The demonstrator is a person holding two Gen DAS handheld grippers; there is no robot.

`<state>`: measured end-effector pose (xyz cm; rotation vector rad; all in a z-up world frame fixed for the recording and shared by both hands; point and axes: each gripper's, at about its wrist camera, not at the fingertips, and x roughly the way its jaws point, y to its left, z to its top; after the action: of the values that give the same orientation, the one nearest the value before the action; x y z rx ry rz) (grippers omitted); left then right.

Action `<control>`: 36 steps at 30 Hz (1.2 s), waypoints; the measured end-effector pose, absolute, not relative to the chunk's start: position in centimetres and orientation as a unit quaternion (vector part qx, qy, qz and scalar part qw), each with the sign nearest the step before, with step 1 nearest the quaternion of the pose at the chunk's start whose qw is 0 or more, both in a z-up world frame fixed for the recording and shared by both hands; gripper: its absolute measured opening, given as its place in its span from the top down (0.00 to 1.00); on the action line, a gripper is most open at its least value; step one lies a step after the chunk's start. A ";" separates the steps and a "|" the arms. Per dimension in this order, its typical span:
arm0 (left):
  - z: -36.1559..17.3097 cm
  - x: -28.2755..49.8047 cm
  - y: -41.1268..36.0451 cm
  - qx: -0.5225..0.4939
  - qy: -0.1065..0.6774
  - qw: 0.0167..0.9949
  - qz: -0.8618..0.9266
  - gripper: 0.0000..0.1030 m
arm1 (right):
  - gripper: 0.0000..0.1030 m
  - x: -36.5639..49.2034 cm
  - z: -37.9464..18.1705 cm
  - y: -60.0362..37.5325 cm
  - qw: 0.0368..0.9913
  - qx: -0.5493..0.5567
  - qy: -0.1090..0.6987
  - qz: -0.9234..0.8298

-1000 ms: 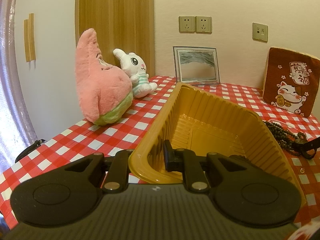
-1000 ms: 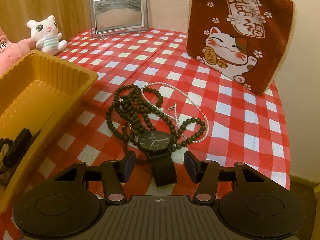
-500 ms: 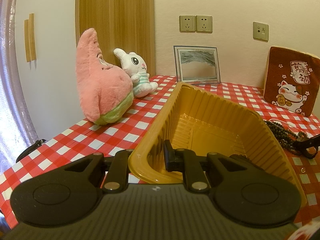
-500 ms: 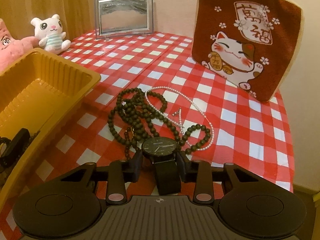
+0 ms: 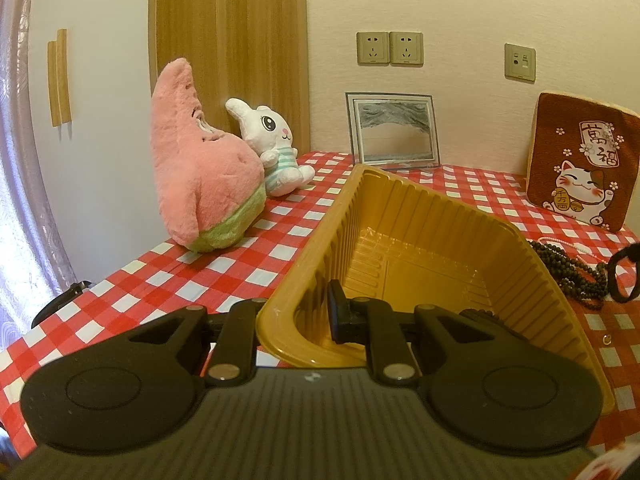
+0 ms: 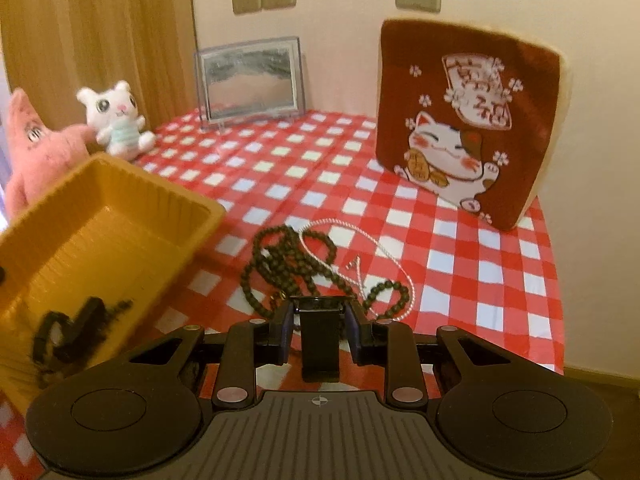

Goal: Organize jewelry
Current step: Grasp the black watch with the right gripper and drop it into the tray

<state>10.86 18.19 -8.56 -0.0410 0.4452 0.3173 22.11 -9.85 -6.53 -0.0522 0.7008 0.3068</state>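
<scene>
Since a second ago: closed in from an open straddle and lifted, the right gripper [image 6: 319, 326] now pinching the black watch [image 6: 319, 336] by its case, strap hanging down between the fingers and the case seen nearly edge-on, raised clear of the red-and-white checked tablecloth [image 6: 460, 256]. Left behind on the cloth just ahead: a tangle of dark bead necklace [image 6: 280, 268] overlapped by a thin pearl strand [image 6: 360, 240], both lying to the right of the yellow plastic tray [image 6: 120, 236]. Unchanged on the other side: the left gripper [image 5: 294, 316] clamped on the near-left corner of the tray [image 5: 400, 224], one finger outside the wall, the other inside, the wall pinched between them. Inside the tray near that grip, some dark jewelry [image 6: 76, 340], blurred and hard to make out in the right wrist view. From the left wrist view, the lifted watch strap [image 5: 624, 276] seen as a dark loop at the far right edge, above the beads [image 5: 568, 268]. Further back on the table: pink starfish plush [image 5: 200, 176], white bunny plush [image 5: 272, 148], glass picture frame [image 5: 394, 132] against the wall, and a brown lucky-cat cushion [image 6: 468, 120] at the right.
</scene>
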 end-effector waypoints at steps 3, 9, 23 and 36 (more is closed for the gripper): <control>-8.6 10.9 18.4 -0.020 0.220 0.963 0.156 0.85 | 0.73 21.2 -5.0 -9.5 0.931 -0.017 0.328 0.159; -8.5 10.9 17.9 -0.018 0.218 0.963 0.154 0.85 | 0.73 19.3 -2.3 -7.5 0.931 -0.010 0.303 0.205; -8.6 10.8 17.6 -0.018 0.217 0.965 0.148 0.85 | 0.73 16.4 -0.4 1.7 0.892 0.017 0.294 0.343; -8.6 10.7 17.5 -0.020 0.216 0.966 0.143 0.85 | 0.73 17.6 -4.4 8.1 0.866 0.019 0.336 0.369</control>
<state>10.67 17.55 -8.59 -0.0403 0.4364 0.2898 17.65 8.10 -4.36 0.0397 0.7046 0.7726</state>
